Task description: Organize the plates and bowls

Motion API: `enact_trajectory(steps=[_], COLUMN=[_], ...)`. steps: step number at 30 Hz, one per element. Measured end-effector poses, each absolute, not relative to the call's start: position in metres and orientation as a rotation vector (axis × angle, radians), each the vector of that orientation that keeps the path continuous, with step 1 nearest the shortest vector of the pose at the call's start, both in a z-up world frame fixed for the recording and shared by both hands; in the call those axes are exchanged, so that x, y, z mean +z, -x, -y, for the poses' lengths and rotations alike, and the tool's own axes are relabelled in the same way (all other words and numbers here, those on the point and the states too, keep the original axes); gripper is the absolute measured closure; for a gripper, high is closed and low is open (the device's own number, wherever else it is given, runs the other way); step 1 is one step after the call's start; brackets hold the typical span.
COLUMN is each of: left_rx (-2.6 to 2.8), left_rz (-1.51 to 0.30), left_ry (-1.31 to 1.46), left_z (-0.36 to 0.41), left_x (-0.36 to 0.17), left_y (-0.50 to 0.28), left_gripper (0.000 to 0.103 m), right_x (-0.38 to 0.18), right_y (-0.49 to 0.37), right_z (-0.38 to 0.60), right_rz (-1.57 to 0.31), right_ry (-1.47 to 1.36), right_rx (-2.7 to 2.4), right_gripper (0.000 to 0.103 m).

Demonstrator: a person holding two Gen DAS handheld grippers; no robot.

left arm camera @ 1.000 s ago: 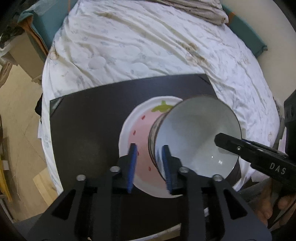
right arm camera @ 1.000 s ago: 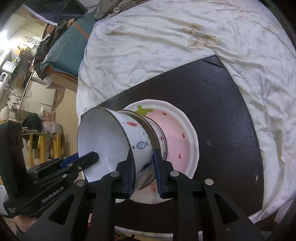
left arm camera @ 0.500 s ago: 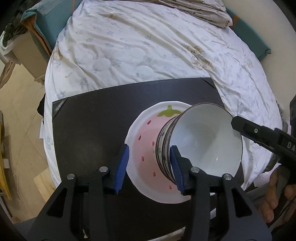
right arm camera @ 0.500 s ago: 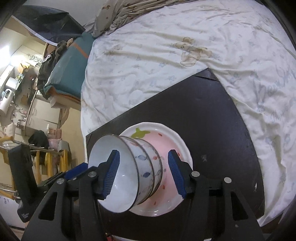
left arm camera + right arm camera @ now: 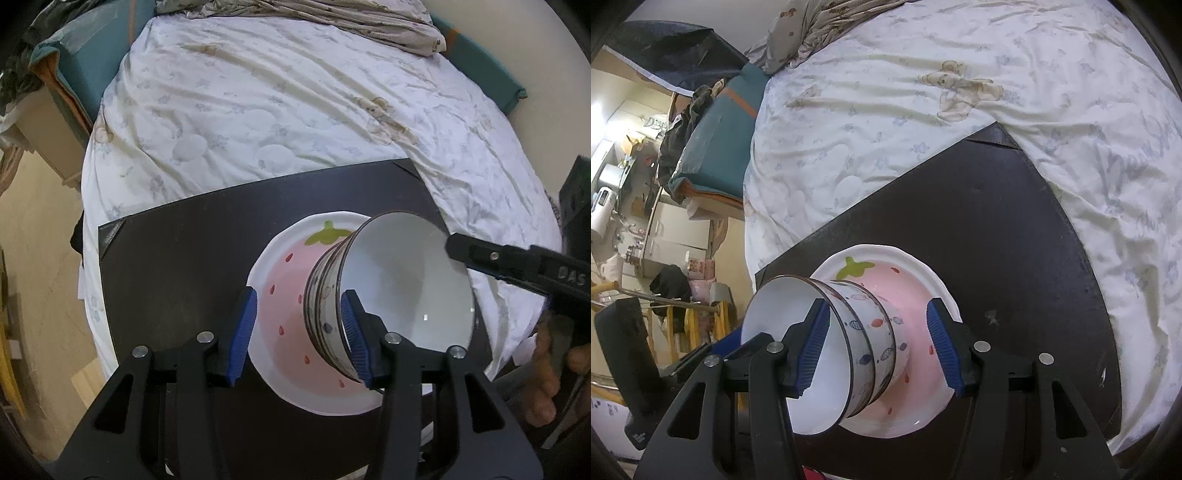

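A stack of white bowls with a fish pattern (image 5: 325, 306) (image 5: 871, 332) stands on a pink strawberry plate (image 5: 280, 295) (image 5: 916, 295), which lies on a black mat (image 5: 177, 277). My left gripper (image 5: 299, 336) is opening; the stack's near wall sits between its blue pads, and the left pad is clear of it. My right gripper (image 5: 875, 347) is open across the stack's opposite wall, with one pad inside the top bowl and the other over the plate, neither pressing. One of the right gripper's fingers (image 5: 480, 251) reaches over the bowl's far rim.
The mat (image 5: 997, 240) lies on a bed with a pale printed sheet (image 5: 295, 110). A hand (image 5: 546, 376) holds the right gripper at the lower right. Furniture and clutter (image 5: 646, 221) stand beside the bed on the left.
Both grippers were shut on the bowl stack's rim and have let go and spread their jaws. The right gripper has drawn back a little. The stack stays on the plate.
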State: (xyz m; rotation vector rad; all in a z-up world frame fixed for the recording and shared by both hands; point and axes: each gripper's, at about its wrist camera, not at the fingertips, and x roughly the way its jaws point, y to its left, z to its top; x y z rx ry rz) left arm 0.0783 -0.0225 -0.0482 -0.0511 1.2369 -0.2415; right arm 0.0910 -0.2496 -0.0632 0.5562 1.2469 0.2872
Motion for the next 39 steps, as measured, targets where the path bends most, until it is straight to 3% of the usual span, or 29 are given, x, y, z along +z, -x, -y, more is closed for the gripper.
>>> enact_trajectory(steps=[15,21,22,23,24,26,30,33,35,39], left_rx=[-0.227,-0.171,-0.164,-0.148,-0.133,-0.123,-0.086,-0.061,-0.068,-0.076], left_rz=[-1.116,-0.93,-0.908,-0.891,-0.876,-0.874,-0.854,-0.821,-0.819,-0.82], left_ry=[0.12,0.073,0.073,0.075,0.077,0.093,0.117,0.102,0.099,0.071], left_z=[0.007,-0.004,-0.006,-0.008,-0.01,-0.014,-0.021,-0.023,-0.022,-0.015], left_x=[-0.018,0.015,0.019,0.022,0.025,0.026,0.029,0.031,0.029,0.024], left_y=[-0.057,-0.026,-0.019,-0.013,-0.006,0.005,0.027,0.049,0.058,0.079], left_gripper=[0.059,0.059,0.059,0.059,0.057,0.046,0.019,0.006,0.0,0.0], right_x=[-0.029,0.002,0.006,0.011,0.015,0.02,0.031,0.037,0.036,0.03], right_y=[-0.075,-0.046,-0.042,-0.035,-0.027,-0.015,0.012,0.034,0.05,0.073], right_z=[0.25,0.247,0.246,0.246,0.245,0.243,0.235,0.23,0.228,0.223], right_rz=[-1.133,-1.019,-1.006,-0.986,-0.971,-0.951,-0.907,-0.877,-0.869,-0.854], right_ry=[-0.52,-0.396,-0.389,-0.386,-0.388,-0.372,-0.305,-0.26,-0.244,-0.201], right_rx=[0.324,0.321,0.322,0.325,0.33,0.325,0.313,0.314,0.311,0.295], right_gripper=[0.045,0.045,0.043,0.034,0.025,0.017,0.006,0.001,0.001,0.0])
